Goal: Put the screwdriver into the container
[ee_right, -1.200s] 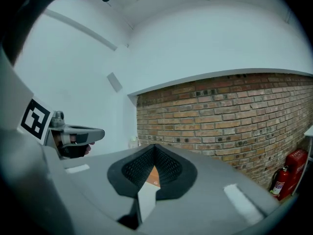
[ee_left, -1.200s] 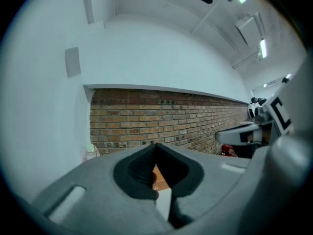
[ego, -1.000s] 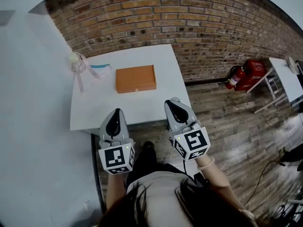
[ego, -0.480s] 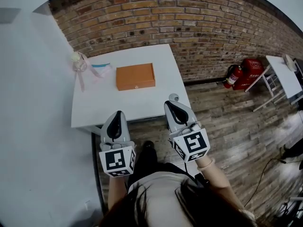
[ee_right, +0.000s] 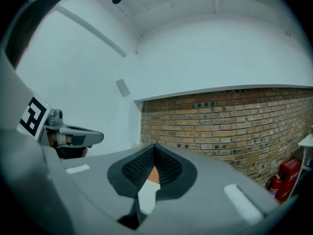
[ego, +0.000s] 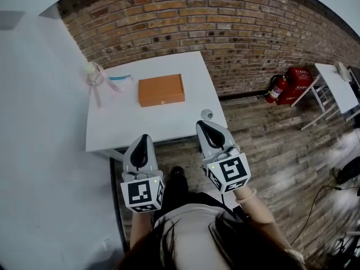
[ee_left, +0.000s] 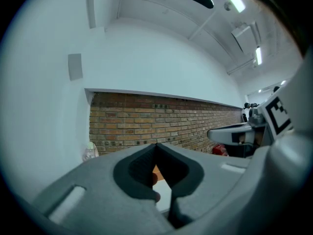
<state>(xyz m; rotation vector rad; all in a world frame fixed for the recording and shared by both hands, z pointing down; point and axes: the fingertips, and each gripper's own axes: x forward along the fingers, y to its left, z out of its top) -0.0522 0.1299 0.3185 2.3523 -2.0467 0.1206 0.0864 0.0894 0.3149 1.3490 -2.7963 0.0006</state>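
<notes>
Screwdriver: a slim teal thing [ego: 119, 77], which I take for the screwdriver, lies flat at the far left of the white table [ego: 169, 125], just beside a pale ribbon-tied bundle [ego: 93, 75] and outside the container
Long axis: roughly side to side in the head view, along the table's far edge; which end is the tip is too small to tell
Container: the orange box [ego: 161, 90] sits mid-table, near the screwdriver's right end but apart from it; its top looks flat and closed, though I cannot be sure
Left fingers: the left gripper [ego: 144, 139] has its jaws pressed together with nothing between them
Right fingers: the right gripper [ego: 203, 125] is likewise closed and empty, near a small grey round thing [ego: 207, 113] on the table
Direction from the fingers: the screwdriver lies ahead, toward the brick wall [ego: 225, 27], to the left of both grippers and well apart from them
Nearer hand: the left
Pose: both grippers are held level at the table's near edge, side by side, pointing at the wall
Judgement: a reach from this edge would meet the shaft crosswise, which suits a grip, once the jaws part
</notes>
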